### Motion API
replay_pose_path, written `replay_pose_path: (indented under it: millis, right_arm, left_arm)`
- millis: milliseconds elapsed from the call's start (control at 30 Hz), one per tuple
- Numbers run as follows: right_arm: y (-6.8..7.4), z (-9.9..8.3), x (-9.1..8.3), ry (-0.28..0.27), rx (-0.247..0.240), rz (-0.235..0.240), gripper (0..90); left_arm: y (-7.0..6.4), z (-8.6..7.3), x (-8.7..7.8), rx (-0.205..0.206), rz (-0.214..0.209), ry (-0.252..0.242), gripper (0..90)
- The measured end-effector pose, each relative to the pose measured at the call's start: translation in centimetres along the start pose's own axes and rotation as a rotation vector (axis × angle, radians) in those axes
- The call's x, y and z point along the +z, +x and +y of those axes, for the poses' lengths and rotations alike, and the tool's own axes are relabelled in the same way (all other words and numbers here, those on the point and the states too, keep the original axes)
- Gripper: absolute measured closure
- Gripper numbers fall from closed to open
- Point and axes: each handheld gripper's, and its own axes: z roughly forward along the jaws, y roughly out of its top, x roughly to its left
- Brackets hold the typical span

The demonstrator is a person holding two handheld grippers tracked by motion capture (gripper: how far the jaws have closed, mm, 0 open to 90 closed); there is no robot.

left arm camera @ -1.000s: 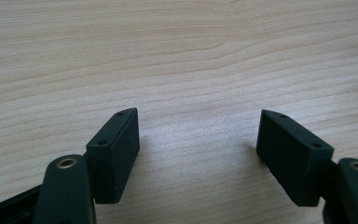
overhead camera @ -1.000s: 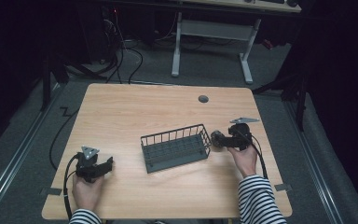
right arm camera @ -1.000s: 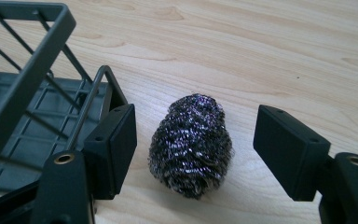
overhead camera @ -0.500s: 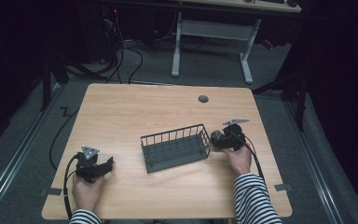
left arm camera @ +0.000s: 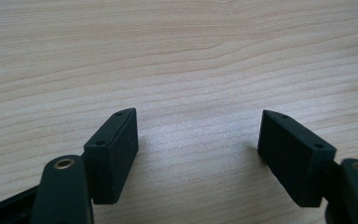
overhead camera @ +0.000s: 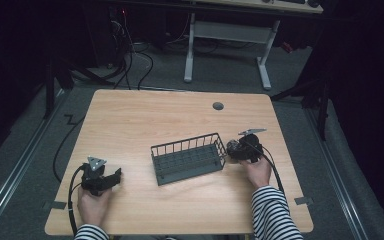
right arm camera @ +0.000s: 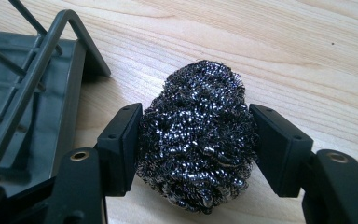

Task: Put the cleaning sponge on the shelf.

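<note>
The right claw (right arm camera: 196, 140) is clamped on a ball of steel wool (right arm camera: 196, 140), one black jaw pressed against each side of the springy grey wad. In the high view this claw (overhead camera: 236, 149) sits near the counter's right edge, and the steel wool (overhead camera: 233, 148) lies just beside the right end of a dark wire basket (overhead camera: 189, 158). The right gripper view shows the basket's corner (right arm camera: 37, 70) at the left, its rim close to the wad but apart from it. The basket stands near the middle of the wooden counter (overhead camera: 145, 115). The left claw (left arm camera: 198, 149) rests over bare wood at the near left, jaws spread wide with nothing between them; in the high view it (overhead camera: 111, 179) is well apart from the basket.
</note>
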Motion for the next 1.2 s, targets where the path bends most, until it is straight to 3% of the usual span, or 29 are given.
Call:
replay_pose_path:
  millis: [600,1200]
  right_arm:
    - [-0.9,0.1,-3.8,-0.080,0.018,0.033,38.2]
    - [-0.5,0.4,-7.9,-0.181,0.015,0.103,38.4]
  left_arm:
    - [0.1,0.0,0.0,-0.008,-0.005,-0.005,29.0]
    - [0.0,0.0,0.0,0.000,-0.001,-0.001,29.0]
